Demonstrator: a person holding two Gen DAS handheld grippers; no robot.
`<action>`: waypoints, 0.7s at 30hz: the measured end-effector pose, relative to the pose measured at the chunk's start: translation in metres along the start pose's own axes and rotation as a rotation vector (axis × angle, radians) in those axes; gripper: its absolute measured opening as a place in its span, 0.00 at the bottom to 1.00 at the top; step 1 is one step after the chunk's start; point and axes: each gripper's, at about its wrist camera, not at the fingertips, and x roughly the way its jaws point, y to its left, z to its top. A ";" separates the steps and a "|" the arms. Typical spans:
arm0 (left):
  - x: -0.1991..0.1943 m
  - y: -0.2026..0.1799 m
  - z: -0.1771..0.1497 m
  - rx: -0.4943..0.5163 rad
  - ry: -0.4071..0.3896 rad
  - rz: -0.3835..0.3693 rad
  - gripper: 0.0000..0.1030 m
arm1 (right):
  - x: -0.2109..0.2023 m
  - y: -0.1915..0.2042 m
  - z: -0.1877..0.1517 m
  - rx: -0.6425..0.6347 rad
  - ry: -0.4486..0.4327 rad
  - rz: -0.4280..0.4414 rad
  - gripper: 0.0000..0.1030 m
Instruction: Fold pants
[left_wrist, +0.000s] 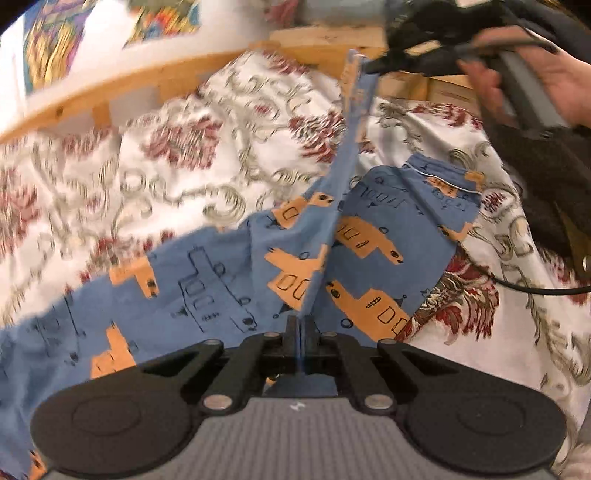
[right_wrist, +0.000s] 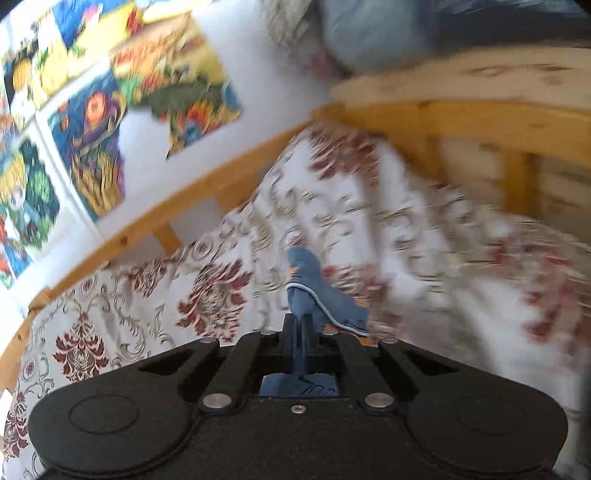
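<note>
Both grippers are pinched shut on the blue cotton pants with orange prints (left_wrist: 369, 236), the left gripper (left_wrist: 301, 325) and right gripper (right_wrist: 298, 325) stretching one edge taut above the floral bedspread (left_wrist: 147, 166). This looks like mid-fold; next, that edge likely needs carrying across the pants and laying flat.

Left gripper (left_wrist: 300, 325): black linkage arms, silver pivot screws, grey ribbed body. Right gripper (right_wrist: 298, 325): same, all-black body. Thin black cable (left_wrist: 535, 290) trailed beside dark sleeve (left_wrist: 546, 184).
</note>
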 end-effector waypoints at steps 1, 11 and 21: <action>-0.002 -0.004 -0.001 0.025 -0.008 0.003 0.00 | -0.013 -0.011 -0.007 0.010 -0.012 -0.015 0.01; 0.011 -0.030 -0.016 0.187 0.049 0.044 0.00 | -0.022 -0.092 -0.102 0.117 0.054 -0.191 0.09; 0.011 -0.036 -0.020 0.249 0.063 0.076 0.00 | -0.017 -0.098 -0.107 0.138 -0.024 -0.182 0.32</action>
